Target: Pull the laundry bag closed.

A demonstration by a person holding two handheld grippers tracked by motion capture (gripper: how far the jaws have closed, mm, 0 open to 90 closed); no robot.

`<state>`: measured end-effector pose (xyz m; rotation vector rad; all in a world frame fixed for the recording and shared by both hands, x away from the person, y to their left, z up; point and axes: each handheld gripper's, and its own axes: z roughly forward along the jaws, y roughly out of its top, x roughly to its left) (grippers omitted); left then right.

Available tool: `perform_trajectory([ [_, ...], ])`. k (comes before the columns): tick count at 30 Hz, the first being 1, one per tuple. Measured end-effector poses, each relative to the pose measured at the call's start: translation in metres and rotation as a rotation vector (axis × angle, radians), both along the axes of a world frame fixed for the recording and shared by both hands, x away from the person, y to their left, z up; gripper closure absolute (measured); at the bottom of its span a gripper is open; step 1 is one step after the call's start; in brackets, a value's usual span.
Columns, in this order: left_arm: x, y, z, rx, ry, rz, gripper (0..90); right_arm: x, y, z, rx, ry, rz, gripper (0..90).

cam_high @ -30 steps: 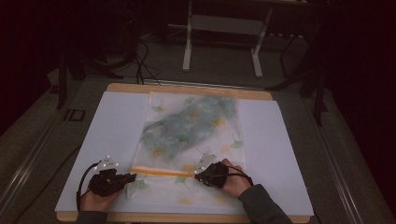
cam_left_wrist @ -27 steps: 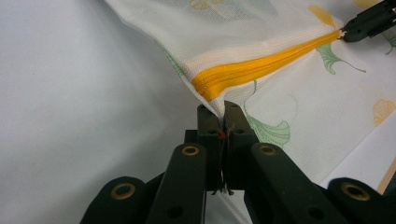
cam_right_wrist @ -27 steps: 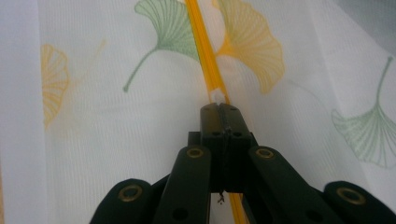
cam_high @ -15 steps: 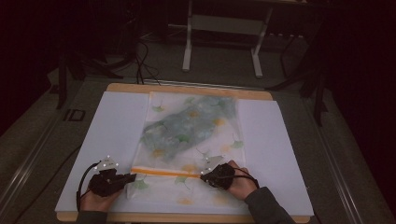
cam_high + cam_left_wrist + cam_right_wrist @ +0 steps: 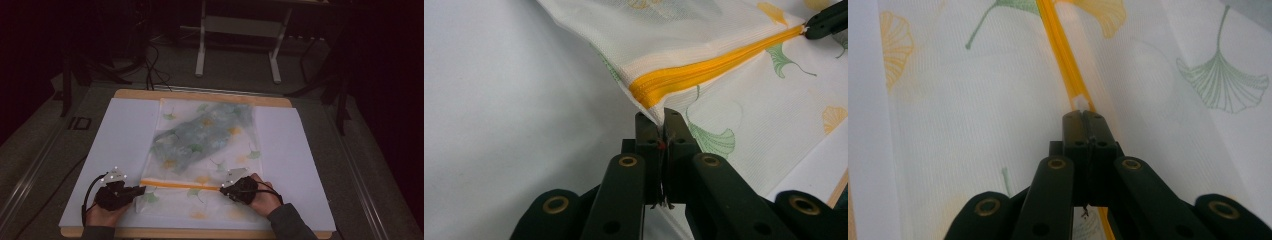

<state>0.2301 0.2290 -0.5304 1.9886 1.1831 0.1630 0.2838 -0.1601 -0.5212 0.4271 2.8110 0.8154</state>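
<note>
Counter [image 5: 125,150]: white sheet under mesh laundry bag [image 5: 205,145], centre.
Left claw [image 5: 658,120]: clamped on bag's near-left corner by yellow zipper [image 5: 704,70].
Right claw [image 5: 1083,116]: closed on zipper pull [image 5: 1079,103], near right.

The left gripper [image 5: 659,117] pinches the corner of the mesh bag [image 5: 704,35] beside its yellow zipper [image 5: 704,72], jaws closed; another gripper's tip [image 5: 826,22] (probably gripping the zipper's far end) shows top right.
</note>
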Motion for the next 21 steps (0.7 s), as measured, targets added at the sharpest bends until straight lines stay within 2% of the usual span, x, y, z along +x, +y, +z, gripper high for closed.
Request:
perform_trajectory([
  [21,0.000,0.000,0.000,0.002,0.001,0.001,88.0,-0.002,-0.017,0.001,0.009,-0.008,-0.033,90.0],
])
